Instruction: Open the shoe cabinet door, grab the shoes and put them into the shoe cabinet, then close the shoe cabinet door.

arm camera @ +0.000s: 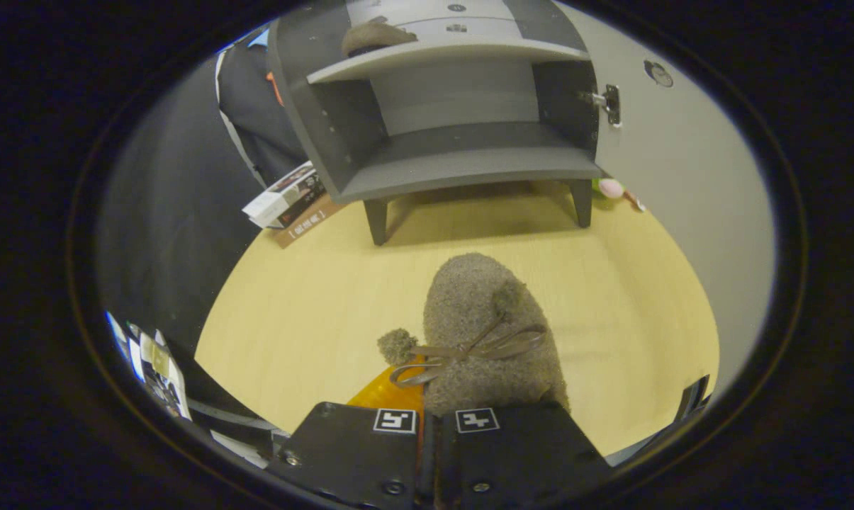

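Slipper (480, 333) in jaws — wooden floor (313, 283).

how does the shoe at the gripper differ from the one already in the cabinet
The near shoe sits just ahead of the gripper fingers, over the wooden floor; the far shoe rests on the cabinet upper shelf. The near one shows its bow; the far one's is hidden. Both are fuzzy brown.

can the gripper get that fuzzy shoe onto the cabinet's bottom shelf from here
Probably yes. The gripper looks shut on the fuzzy shoe, the door is swung open, and the bottom shelf beyond the fingers looks bare. Only open wooden floor lies between. The other shoe sits on the upper shelf.
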### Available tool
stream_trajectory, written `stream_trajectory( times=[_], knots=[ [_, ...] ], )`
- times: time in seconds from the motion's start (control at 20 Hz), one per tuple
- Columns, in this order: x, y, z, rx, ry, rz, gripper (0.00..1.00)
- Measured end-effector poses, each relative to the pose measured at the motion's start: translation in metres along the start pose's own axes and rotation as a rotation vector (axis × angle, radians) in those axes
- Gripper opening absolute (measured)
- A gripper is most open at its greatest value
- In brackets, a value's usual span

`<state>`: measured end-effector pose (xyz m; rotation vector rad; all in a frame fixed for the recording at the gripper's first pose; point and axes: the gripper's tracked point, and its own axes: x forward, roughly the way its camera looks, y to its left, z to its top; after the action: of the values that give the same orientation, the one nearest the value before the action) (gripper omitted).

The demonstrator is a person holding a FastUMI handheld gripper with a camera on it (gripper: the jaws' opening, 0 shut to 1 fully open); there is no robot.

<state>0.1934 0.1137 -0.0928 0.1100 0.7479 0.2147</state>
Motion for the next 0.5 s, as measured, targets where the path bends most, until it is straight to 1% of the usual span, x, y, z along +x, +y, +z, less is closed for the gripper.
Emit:
stream_trajectory(
  times=[0.1, 0.25, 0.4, 0.5],
  knots=[
    [-0.027, 0.009, 0.014, -0.032, -0.056, -0.008, 0.07],
    [-0.071, 0.027, 0.033, -0.053, -0.127, 0.015, 0.07],
    [-0.113, 0.040, 0.062, -0.066, -0.212, 0.031, 0.08],
    [-0.144, 0.048, 0.083, -0.093, -0.278, 0.021, 0.07]
  ],
)
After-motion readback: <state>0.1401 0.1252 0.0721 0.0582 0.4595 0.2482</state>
